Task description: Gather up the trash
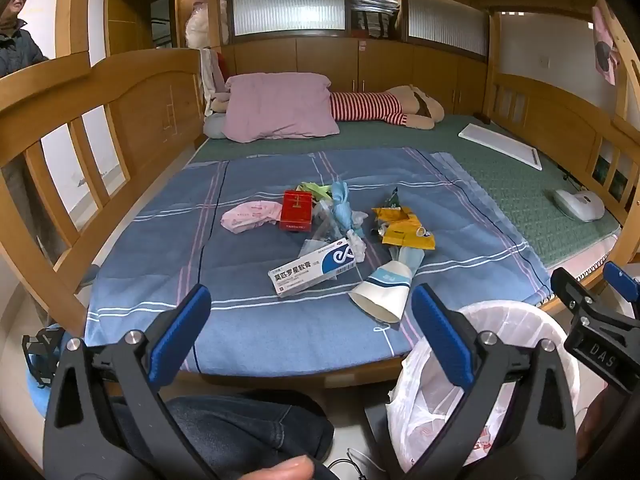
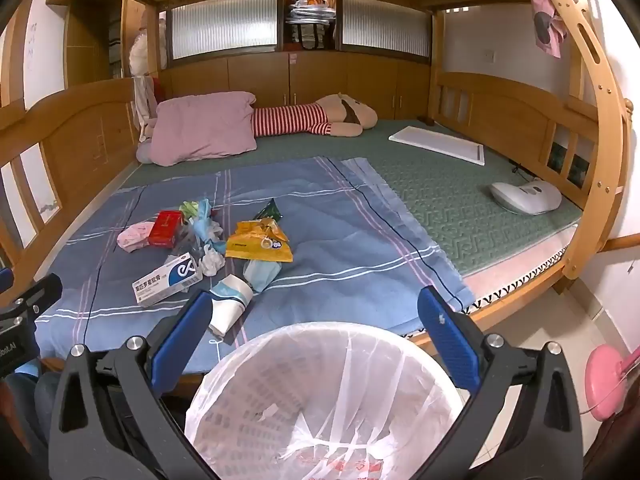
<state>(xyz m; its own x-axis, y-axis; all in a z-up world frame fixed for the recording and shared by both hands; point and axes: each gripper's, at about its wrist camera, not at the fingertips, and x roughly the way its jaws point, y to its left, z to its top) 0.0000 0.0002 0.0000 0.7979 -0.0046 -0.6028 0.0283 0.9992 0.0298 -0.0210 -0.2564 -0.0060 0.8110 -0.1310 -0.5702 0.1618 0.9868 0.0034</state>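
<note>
The trash lies in a loose heap near the middle of the blue striped bedsheet (image 1: 168,220) on the lower bunk of a wooden bunk bed (image 1: 132,92), near the bed's front edge and so, it seems, within reach of both claws. Nearest that edge are a crushed white and blue paper cup (image 1: 383,292) and a white and blue cardboard ointment box (image 1: 314,268). Behind them sit a red cardboard box (image 1: 296,210), a pink plastic packet (image 1: 250,218), crumpled yellow snack wrappers (image 1: 404,228), a pale blue face mask (image 2: 260,274) and some wadded white tissue (image 1: 357,246).

A round white bin lined with a thin white plastic bag (image 2: 320,400) stands on the floor just in front of the bed, right under the right claw (image 2: 316,332). That placement probably makes each drop a short carry from sheet to bin. The bag looks empty, so collection has apparently not begun.

The left claw (image 1: 312,330) hangs above the bed's front edge with its jaws spread wide and nothing between them, tilted down toward the heap. The right claw is likewise wide open and empty, poised over the bin's mouth.

The pink pillow (image 1: 280,106), the striped plush toy (image 1: 380,106) and the white handheld appliance (image 2: 524,196) lie well apart from the heap and look like belongings, not trash.
</note>
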